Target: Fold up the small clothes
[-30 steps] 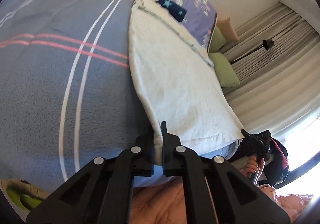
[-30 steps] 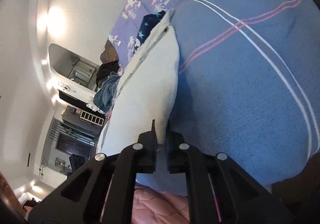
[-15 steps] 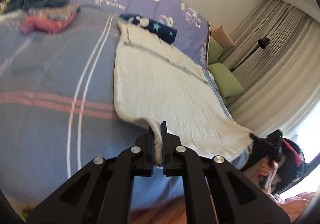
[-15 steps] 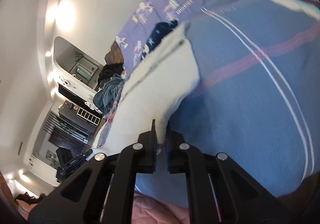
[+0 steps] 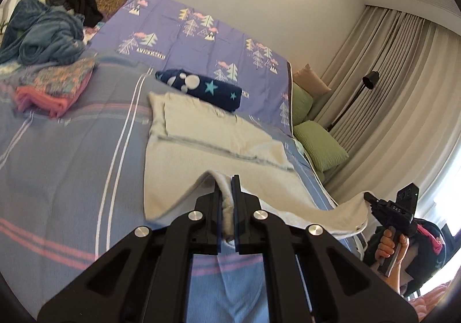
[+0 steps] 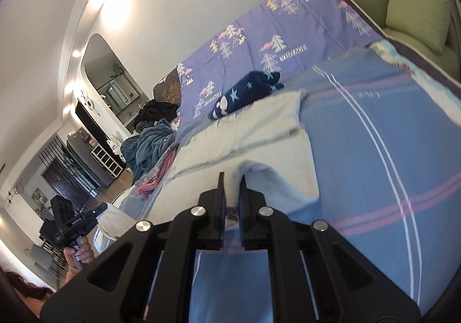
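Left wrist view: left gripper (image 5: 227,193) at lower centre, fingers (image 5: 216,202) nipped tight on the near hem of the cream garment (image 5: 219,150), which lies mid-frame on the blue striped bed cover (image 5: 66,167) with its far end already folded over below the navy starred roll (image 5: 201,89). At lower right, right gripper (image 5: 371,199) in a hand (image 5: 389,245), pinching the other near corner; hem sagging between the two. Best done by raising both corners evenly, keeping the hem taut, carrying it toward the far end and laying edge on edge. Folded pink pile (image 5: 54,87) at upper left, well apart. Right wrist view: right gripper (image 6: 230,193) at lower centre, fingers (image 6: 220,196) likewise clamped on a lifted cream corner, though slightly blurred here, so grip depth hard to judge. Left gripper (image 6: 99,209) at lower left, holding its corner. Worth avoiding: one corner racing ahead, skewing the fold.
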`<control>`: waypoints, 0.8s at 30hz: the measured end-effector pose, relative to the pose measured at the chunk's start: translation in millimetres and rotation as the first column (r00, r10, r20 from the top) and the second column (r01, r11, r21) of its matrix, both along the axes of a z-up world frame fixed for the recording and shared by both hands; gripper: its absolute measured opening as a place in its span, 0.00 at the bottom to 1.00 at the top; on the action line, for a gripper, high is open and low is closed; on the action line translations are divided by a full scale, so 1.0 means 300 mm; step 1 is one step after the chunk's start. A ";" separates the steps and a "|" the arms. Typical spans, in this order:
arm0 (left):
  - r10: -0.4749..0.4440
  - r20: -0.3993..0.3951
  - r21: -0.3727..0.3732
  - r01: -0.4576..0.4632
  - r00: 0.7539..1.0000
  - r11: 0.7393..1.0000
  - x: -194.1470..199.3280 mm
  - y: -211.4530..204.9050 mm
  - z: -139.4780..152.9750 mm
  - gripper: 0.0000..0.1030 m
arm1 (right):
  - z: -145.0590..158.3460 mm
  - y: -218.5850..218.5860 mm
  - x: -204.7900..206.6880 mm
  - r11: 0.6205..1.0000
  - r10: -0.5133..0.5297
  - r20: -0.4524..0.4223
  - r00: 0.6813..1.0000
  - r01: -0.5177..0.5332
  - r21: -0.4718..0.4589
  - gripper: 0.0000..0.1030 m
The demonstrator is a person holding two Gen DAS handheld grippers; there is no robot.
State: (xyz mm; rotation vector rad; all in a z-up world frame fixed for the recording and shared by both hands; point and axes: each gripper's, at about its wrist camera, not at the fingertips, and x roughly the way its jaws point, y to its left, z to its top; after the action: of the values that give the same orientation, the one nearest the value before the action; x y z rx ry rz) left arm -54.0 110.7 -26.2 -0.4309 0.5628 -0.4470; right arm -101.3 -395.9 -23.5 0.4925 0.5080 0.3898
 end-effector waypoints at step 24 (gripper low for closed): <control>0.088 -0.007 0.042 -0.087 0.996 0.995 0.714 -0.020 0.157 0.05 | 0.150 0.040 0.728 0.992 -0.085 0.035 0.996 0.088 -0.092 0.08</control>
State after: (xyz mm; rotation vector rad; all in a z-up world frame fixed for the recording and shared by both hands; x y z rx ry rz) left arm 160.1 104.6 20.8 -0.4163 0.5584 -0.3490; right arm 117.2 -384.0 21.3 0.4162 0.4706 0.2887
